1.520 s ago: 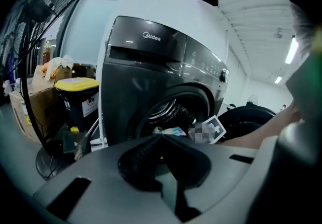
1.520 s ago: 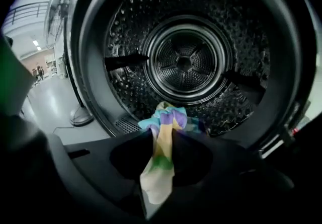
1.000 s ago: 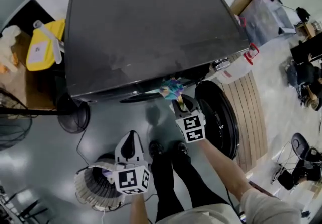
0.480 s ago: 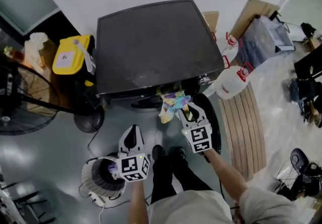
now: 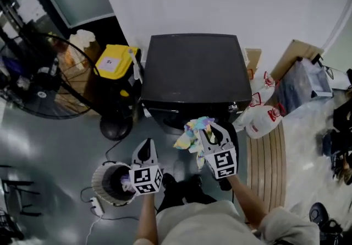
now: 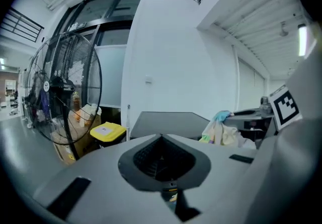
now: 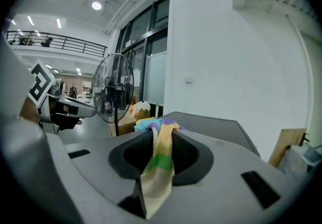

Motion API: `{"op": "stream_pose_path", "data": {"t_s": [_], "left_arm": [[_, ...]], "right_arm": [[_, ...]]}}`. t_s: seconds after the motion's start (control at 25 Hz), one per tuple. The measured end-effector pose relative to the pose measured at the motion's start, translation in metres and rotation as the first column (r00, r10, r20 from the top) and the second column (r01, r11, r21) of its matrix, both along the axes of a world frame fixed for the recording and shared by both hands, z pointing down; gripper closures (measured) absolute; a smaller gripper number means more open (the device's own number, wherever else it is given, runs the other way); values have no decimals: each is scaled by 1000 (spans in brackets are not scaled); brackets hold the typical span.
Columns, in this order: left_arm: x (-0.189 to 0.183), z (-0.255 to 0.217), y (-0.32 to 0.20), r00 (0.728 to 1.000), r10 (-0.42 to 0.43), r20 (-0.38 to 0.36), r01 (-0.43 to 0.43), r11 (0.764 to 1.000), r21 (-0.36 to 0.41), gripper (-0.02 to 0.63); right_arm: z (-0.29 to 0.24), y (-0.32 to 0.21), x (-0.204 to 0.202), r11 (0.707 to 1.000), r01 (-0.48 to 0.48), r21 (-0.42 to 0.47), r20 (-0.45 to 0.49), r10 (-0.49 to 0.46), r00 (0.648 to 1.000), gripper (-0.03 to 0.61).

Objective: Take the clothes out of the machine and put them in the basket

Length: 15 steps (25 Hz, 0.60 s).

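Note:
The dark grey washing machine [image 5: 192, 70] stands against the white wall. In front of it my right gripper [image 5: 212, 135] is shut on a multi-coloured cloth [image 5: 193, 132], which hangs clear of the machine. In the right gripper view the cloth [image 7: 160, 162] runs between the jaws and bunches at the right gripper's tips [image 7: 161, 130]. My left gripper [image 5: 144, 153] hangs beside the white round basket [image 5: 104, 183], its jaws closed together [image 6: 161, 140] with nothing visible between them. The left gripper view shows the cloth [image 6: 219, 130] off to the right.
A large floor fan [image 5: 38, 84] and a yellow container [image 5: 113, 62] stand left of the machine. White jugs [image 5: 264, 120], cardboard [image 5: 297, 54] and a slatted wooden board [image 5: 269, 167] lie to its right. The person's legs are between the grippers.
Both grippers have risen, and the head view has pulled back from the machine. The right gripper has drawn the cloth out of the machine's opening and lifted it clear.

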<state>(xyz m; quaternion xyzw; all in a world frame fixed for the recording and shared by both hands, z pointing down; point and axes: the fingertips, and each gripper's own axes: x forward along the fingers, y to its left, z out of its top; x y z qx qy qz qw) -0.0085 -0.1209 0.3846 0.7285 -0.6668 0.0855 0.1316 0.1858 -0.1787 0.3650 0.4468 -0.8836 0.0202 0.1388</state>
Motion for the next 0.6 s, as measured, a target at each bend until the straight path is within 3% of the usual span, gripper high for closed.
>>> {"op": "stream_pose_path", "data": {"t_s": [0.24, 0.6], "left_arm": [[-60, -46, 49, 989, -146, 32, 144, 988, 47, 595], [-190, -82, 162, 929, -367, 44, 362, 928, 88, 595]], "right_arm": [[-46, 33, -62, 986, 155, 63, 15, -156, 988, 474], [-110, 84, -207, 919, 360, 164, 10, -366, 930, 474]]}}
